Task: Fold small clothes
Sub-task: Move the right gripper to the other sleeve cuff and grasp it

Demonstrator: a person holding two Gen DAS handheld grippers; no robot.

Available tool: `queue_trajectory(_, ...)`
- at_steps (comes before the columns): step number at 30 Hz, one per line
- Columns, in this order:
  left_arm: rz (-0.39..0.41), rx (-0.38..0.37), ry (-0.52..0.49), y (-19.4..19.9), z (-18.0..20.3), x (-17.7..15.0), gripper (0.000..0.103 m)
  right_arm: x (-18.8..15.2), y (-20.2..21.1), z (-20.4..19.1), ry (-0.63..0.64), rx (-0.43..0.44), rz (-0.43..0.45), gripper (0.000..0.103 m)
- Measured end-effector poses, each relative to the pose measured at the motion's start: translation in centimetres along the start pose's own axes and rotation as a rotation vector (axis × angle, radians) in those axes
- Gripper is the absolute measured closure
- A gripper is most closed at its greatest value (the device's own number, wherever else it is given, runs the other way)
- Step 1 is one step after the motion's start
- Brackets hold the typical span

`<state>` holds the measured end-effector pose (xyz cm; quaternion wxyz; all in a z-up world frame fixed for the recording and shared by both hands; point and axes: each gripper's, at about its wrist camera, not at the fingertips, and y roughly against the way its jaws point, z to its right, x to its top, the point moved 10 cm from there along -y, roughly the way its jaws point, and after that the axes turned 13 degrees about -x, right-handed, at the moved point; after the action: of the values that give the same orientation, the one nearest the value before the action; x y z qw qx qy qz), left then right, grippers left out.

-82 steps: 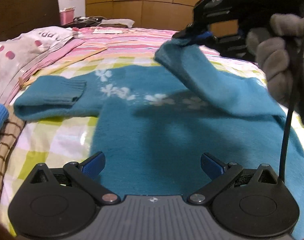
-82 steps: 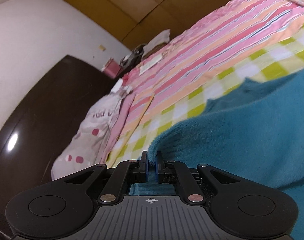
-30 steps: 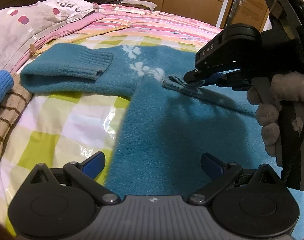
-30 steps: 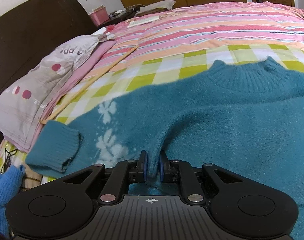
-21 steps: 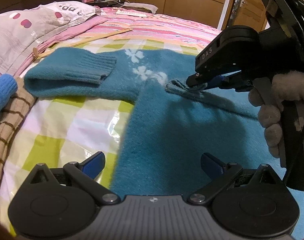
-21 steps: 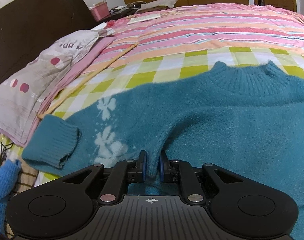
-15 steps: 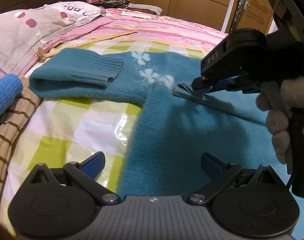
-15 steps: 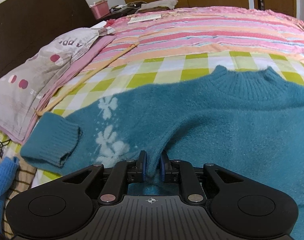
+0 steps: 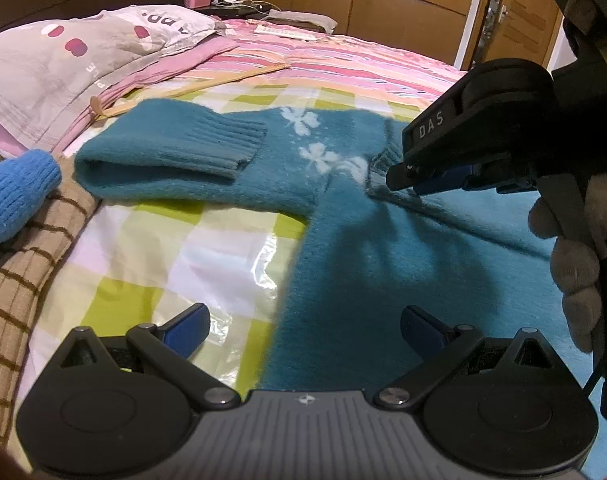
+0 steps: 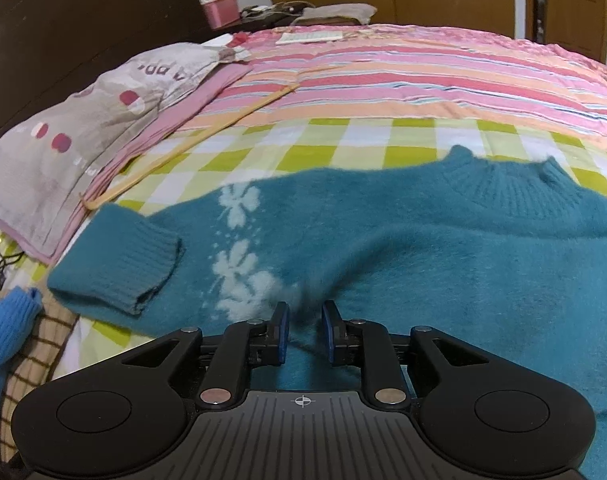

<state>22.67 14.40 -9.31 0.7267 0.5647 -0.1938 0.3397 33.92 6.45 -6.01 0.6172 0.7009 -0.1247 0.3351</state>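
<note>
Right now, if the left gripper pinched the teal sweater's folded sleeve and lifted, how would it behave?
The sweater would probably flop: it lies limp, following the bedspread. The folded sleeve would likely unfold once raised, since nothing pins it. The fuzzy knit looks grippy, so slipping from the left gripper seems unlikely.

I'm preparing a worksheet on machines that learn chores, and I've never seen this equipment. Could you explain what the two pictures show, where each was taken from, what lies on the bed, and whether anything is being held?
No robot here: a person holds a two-fingered grabbing tool in each hand, with a camera on each looking along its fingers. The left tool's view shows the left gripper wide open, holding nothing, and the gloved hand carrying the right tool. The other view shows the right gripper, its fingers slightly parted around the folded-in sleeve of a fuzzy teal sweater with white flowers, which lies flat on the green-checked bedcover. A grey spotted pillow lies beyond.
</note>
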Motion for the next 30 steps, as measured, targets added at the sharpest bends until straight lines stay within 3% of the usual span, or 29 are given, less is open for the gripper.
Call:
queue_trajectory(18, 0.024, 0.024, 0.027, 0.7, -1.4, 0.6, 0.000, 0.1, 0.7, -2.1, 0.015, 0.032, -0.001, 0.083)
queue_trajectory(26, 0.094, 0.131, 0.065, 2.3, -4.8, 1.9, 0.000, 1.8, 1.2, -6.1, 0.008, 0.129, -0.003, 0.083)
queue_trajectory(30, 0.117, 0.186, 0.085, 2.9, -6.7, 2.2, 0.000, 2.2, 0.7, -8.5, -0.024, 0.209, -0.044, 0.083)
